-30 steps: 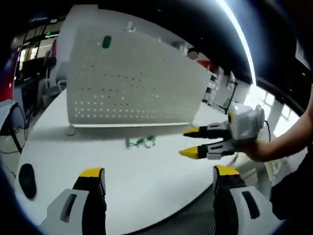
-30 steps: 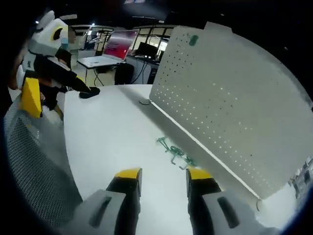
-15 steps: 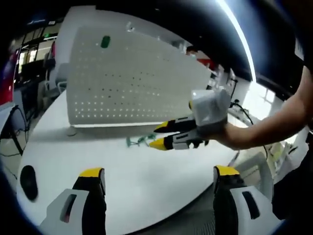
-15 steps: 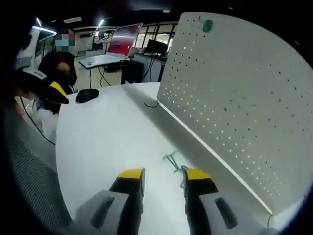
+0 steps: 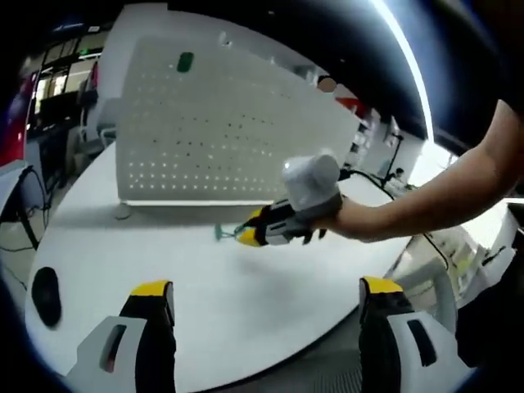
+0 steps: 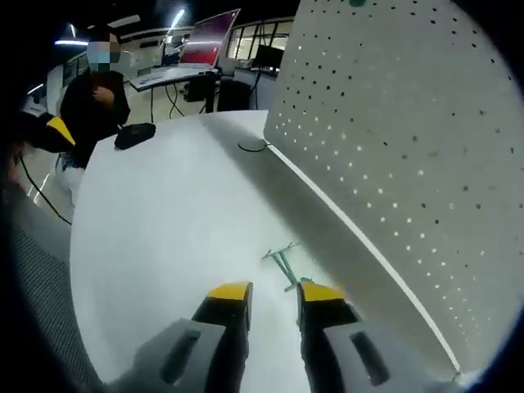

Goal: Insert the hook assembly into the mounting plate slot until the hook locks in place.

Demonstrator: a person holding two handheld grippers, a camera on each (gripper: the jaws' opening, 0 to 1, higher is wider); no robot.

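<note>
Now right hand-held gripper [image 6: 273,292] narrowly parted, tips at green hook assembly [image 6: 283,263].

White pegboard [image 6: 409,139]: matt sheet, evenly perforated with small round holes; looks like painted metal or plastic, which one cannot be told. Table [image 5: 246,295]: smooth white top with a soft sheen. Hook assembly [image 6: 284,264]: thin green wire, apparently coated. Right gripper [image 5: 246,236] and left gripper [image 5: 266,288]: light grey moulded plastic bodies, black fingers with yellow, matt tips. Black mouse [image 6: 135,135]: smooth, slightly glossy plastic.
</note>
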